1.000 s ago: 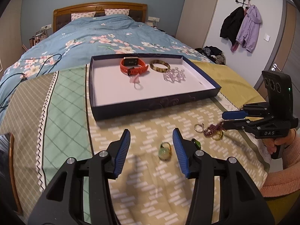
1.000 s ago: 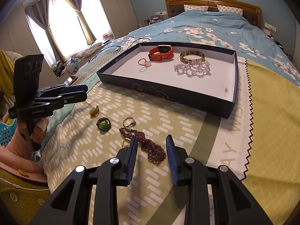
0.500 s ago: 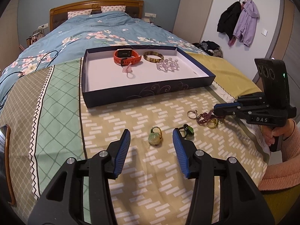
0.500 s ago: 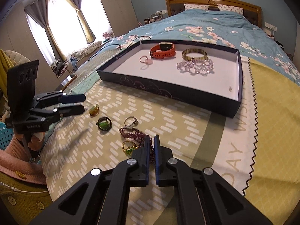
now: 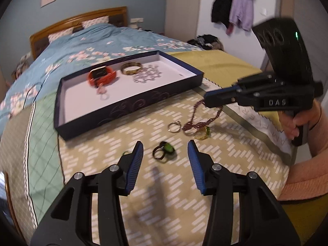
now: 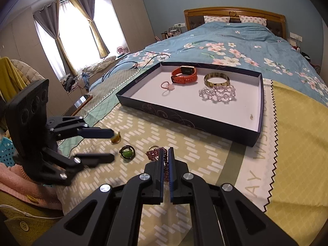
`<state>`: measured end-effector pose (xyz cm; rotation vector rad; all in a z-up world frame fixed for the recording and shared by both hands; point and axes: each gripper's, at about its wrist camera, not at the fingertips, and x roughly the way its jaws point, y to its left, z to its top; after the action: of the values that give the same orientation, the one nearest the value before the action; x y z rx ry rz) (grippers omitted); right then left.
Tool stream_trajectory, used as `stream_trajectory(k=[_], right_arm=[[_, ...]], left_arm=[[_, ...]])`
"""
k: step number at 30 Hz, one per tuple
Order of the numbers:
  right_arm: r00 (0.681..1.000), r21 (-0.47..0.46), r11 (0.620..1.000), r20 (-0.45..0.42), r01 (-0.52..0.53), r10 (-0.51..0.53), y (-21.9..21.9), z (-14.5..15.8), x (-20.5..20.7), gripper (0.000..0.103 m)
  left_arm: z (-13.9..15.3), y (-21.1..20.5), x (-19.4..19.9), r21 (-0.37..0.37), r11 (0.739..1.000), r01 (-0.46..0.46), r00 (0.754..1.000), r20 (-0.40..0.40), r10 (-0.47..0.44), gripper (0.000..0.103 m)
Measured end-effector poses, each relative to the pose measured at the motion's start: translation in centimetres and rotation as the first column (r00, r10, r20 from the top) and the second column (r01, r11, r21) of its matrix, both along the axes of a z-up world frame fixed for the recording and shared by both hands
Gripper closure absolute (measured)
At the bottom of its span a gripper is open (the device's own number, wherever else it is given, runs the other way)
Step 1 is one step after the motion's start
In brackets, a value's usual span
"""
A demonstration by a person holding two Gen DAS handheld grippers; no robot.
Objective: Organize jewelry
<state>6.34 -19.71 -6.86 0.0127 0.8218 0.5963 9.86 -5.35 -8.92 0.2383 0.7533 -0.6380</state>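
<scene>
My right gripper (image 6: 168, 153) is shut on the dark red bead necklace (image 5: 196, 121), which hangs from its tips (image 5: 207, 100) with its lower end on the bedspread. My left gripper (image 5: 165, 143) is slowly closing. A dark ring with a green stone (image 5: 164, 150) lies just ahead between its fingers, untouched. A silver ring (image 5: 174, 126) and a gold ring (image 5: 202, 133) lie beside the necklace. A yellow-green ring (image 6: 115, 138) lies by the left gripper's far finger. The navy tray (image 5: 127, 106) holds an orange watch (image 5: 101, 76), a bangle (image 5: 131, 69), a clear bead bracelet (image 5: 146, 75) and a pink ring (image 5: 102, 92).
Everything lies on a patterned cloth over a bed with a blue floral quilt (image 6: 225, 45). A person's hand in a pink sleeve (image 5: 303, 176) holds the right gripper at the bed's edge. A dark cable (image 6: 131, 64) trails on the quilt left of the tray.
My right gripper shut on the bead necklace and raised part of it off the cloth. My left gripper shifted right, from the yellow-green ring to the dark green-stone ring, and rolled.
</scene>
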Motion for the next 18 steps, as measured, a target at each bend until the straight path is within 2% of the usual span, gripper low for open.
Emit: stream_trajectory(k=[5,9,13,18], right_arm=[[1.0,0.018,1.0,0.008,0.0,0.0,0.0,0.2,0.0,0.1],[1.0,0.025,1.0,0.005,-0.007,0.007,0.0,0.2,0.1,0.1],[1.0,0.033,0.999,-0.001,-0.007,0.007,0.0,0.1,0.2,0.1],[1.0,0.044,0.999,0.001,-0.003,0.003,-0.1,0.1,0.3,0.1]], left_arm=[[-0.6,-1.9,0.9,0.092,0.995,0.029,0.999,0.01,-0.03,0.064],[-1.4,-2.6,1.7,0.156,0.987,0.04,0.999,0.0,-0.04,0.075],[-1.5,-2.6,1.4,0.167,0.984,0.055,0.998,0.012,-0.058,0.085],[-0.9,-1.4,1.7,0.096,0.995,0.038,0.999,0.004,-0.038,0.091]])
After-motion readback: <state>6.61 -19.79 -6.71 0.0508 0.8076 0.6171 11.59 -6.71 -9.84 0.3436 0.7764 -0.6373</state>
